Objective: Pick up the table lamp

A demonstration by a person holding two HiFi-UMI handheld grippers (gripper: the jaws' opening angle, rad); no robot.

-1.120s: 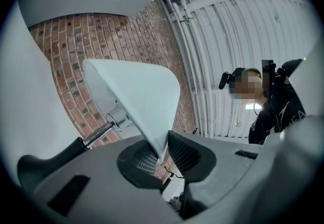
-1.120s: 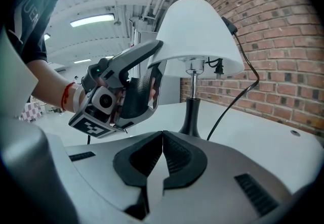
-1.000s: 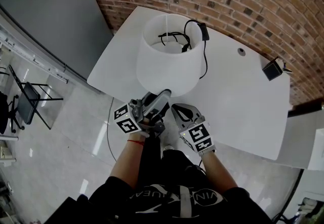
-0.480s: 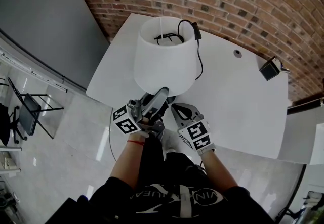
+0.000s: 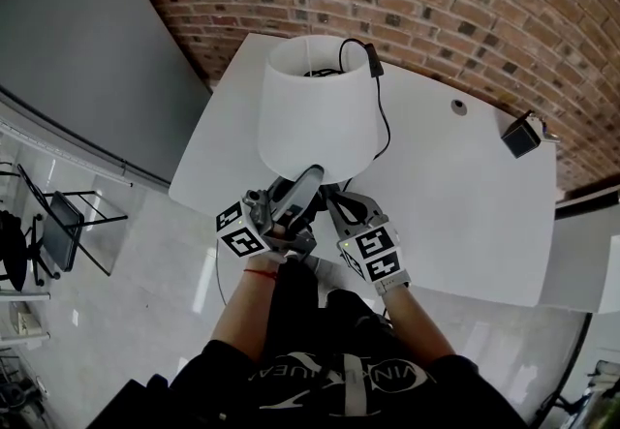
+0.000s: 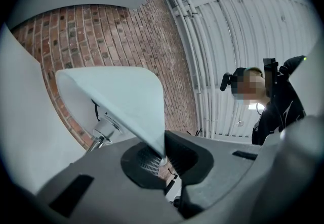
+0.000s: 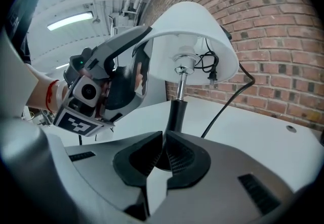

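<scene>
The table lamp has a white shade (image 5: 315, 107) and a black stem (image 7: 176, 112), and stands tilted over the near part of the white table (image 5: 455, 195). My left gripper (image 5: 312, 175) points up at the shade's lower rim. In the left gripper view it (image 6: 163, 154) is shut on the thin edge of the shade (image 6: 116, 96). My right gripper (image 5: 334, 199) is just right of it, under the shade. In the right gripper view it (image 7: 163, 153) is shut on the foot of the stem, with the left gripper (image 7: 109, 81) at its left.
The lamp's black cord (image 5: 386, 117) hangs out of the shade top and ends in a plug (image 5: 373, 59). A small black box (image 5: 523, 135) sits at the table's far right corner, by the brick wall (image 5: 436, 1). A chair (image 5: 58, 219) stands on the floor at left.
The left jaws have closed on the shade's rim. The lamp and both grippers have shifted a little toward the brick wall.
</scene>
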